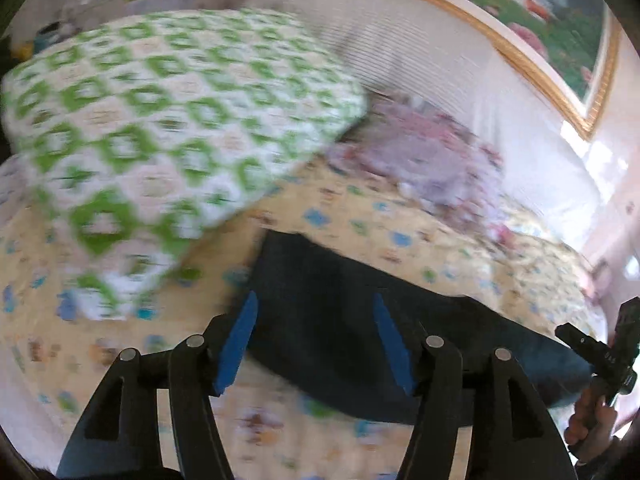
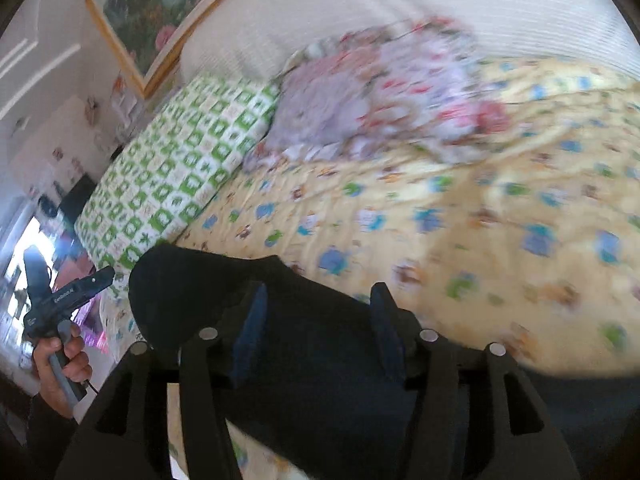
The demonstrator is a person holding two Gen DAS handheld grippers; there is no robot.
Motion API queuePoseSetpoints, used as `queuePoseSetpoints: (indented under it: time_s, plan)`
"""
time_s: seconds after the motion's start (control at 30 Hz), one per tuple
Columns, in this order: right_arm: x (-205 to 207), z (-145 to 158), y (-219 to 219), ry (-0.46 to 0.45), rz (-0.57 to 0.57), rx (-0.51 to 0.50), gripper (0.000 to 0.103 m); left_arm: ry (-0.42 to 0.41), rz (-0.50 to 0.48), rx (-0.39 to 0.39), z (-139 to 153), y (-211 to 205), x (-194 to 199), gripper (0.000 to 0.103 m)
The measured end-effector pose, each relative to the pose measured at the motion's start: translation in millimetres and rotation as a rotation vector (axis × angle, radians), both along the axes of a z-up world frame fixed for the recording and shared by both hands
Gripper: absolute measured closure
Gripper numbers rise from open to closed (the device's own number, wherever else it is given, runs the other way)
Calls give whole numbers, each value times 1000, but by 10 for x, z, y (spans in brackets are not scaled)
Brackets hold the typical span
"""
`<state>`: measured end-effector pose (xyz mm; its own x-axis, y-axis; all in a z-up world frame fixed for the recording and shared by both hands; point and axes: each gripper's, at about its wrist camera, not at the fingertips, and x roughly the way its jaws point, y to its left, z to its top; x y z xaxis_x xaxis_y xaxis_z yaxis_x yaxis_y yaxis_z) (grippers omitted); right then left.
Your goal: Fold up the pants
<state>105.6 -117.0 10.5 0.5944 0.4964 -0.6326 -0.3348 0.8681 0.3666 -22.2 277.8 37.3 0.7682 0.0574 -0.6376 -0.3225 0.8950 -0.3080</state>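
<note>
- Two grippers, both with jaws apart: left gripper (image 1: 314,340) and right gripper (image 2: 320,330) each sit over the dark pants (image 1: 352,320), blue pads (image 1: 240,336) clear of the cloth, nothing pinched.
- Pants lie folded on the yellow printed bedspread (image 2: 460,220), near its front edge.
- A hand (image 2: 60,364) grips the left gripper's handle at the frame edge.
- Farther back: green-patterned pillow (image 1: 160,128), floral purple bundle (image 2: 380,92), white headboard (image 2: 480,8), framed picture (image 2: 160,4). Frames blurred.

Matt dark cloth pants (image 1: 352,320) lie on a soft printed cotton-like bedsheet (image 1: 400,232); the picture frame (image 1: 520,56) looks glossy gilt.
</note>
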Motion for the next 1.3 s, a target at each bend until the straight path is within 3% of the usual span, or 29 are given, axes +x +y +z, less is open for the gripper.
queuePoseSetpoints:
  time_s: [0.3, 0.5, 0.67, 0.9, 1.17, 1.3]
  plan:
    - [-610, 58, -979, 19, -213, 25, 46, 19, -297, -57, -84, -1175, 615, 41]
    - [-948, 90, -1410, 10, -317, 37, 46, 53, -474, -46, -116, -1925, 882, 40]
    - [-1182, 88, -1679, 12, -383, 47, 42, 79, -653, -41, -111, -2482, 1054, 30]
    - [-1486, 3, -2005, 35, -492, 56, 42, 106, -885, 51, -95, -3295, 1328, 26]
    - [-1574, -149, -2272, 98, -616, 110, 42, 193, -1094, 93, -179, -4001, 1668, 25]
    - [-1576, -237, -2376, 129, -634, 185, 42, 239, -1179, 87, -235, -4287, 1872, 25]
